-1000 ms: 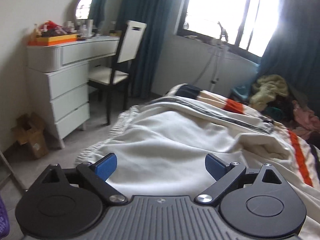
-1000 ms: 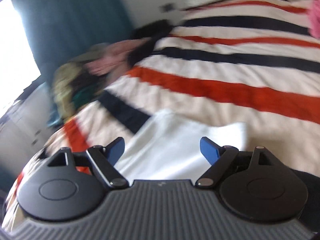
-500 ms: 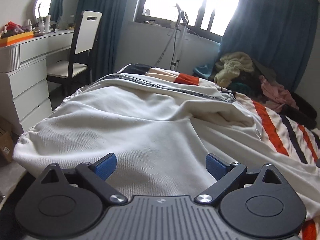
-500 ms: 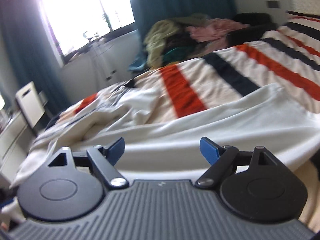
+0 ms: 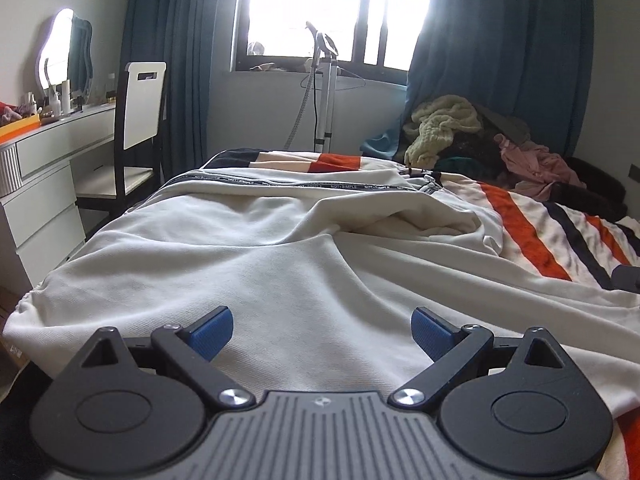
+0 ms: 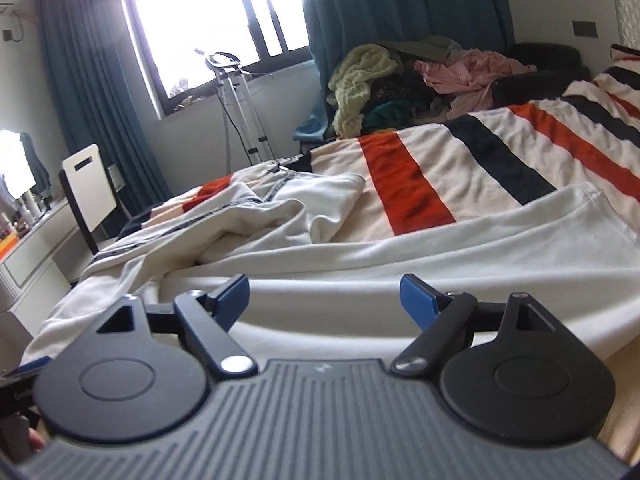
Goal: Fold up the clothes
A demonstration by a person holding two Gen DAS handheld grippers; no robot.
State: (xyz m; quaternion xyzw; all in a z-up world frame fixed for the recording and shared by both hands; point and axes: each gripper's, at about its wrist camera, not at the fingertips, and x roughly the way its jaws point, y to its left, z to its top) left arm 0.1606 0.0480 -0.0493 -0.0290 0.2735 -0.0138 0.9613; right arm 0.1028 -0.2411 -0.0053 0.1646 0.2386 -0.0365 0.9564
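A large cream-white garment (image 5: 280, 264) with a black lettered band lies spread and rumpled over the near end of a striped bed (image 5: 532, 232). It also shows in the right wrist view (image 6: 440, 248). My left gripper (image 5: 322, 326) is open and empty, just above the garment's near part. My right gripper (image 6: 324, 294) is open and empty, over the garment's near edge. Neither touches the cloth.
A heap of clothes (image 5: 472, 136) sits at the bed's far right corner; it also shows in the right wrist view (image 6: 420, 76). A white dresser (image 5: 40, 184) and a chair (image 5: 140, 120) stand left of the bed. A garment steamer stand (image 5: 324, 92) is below the window.
Both grippers have swung round to face the window end of the bed and settled low over the white garment. Both stayed open.
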